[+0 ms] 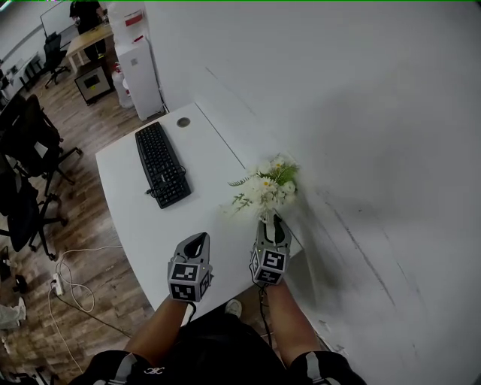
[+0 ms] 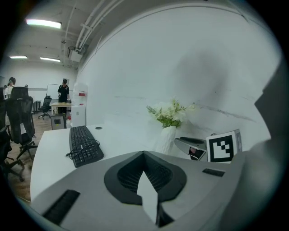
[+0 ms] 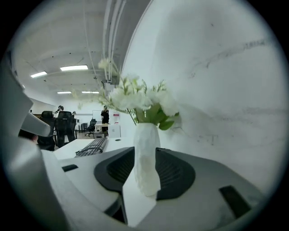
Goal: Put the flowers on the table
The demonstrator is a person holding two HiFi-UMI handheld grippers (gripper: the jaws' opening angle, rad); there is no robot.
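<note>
One slim white vase (image 3: 145,153) of flowers (image 3: 140,101), on the bench's (image 1: 135,203) right side beside the wall (image 1: 353,113), is grasped low by the right gripper (image 1: 270,223), left gripper (image 1: 198,242) clenched on nothing; likely light, rigid, top-heavy, slick and breakable, so hold the body, never the blooms.

Black keyboard (image 1: 162,165) is lying flat, its cord curling over the near end. Dark office chairs (image 1: 30,143) are standing on wood floor (image 1: 83,120). White cable (image 1: 89,250) is trailing to a power strip (image 1: 57,285). White cabinet (image 1: 141,75) is standing by the wall (image 1: 338,90); a person (image 1: 86,13) is standing far off.
</note>
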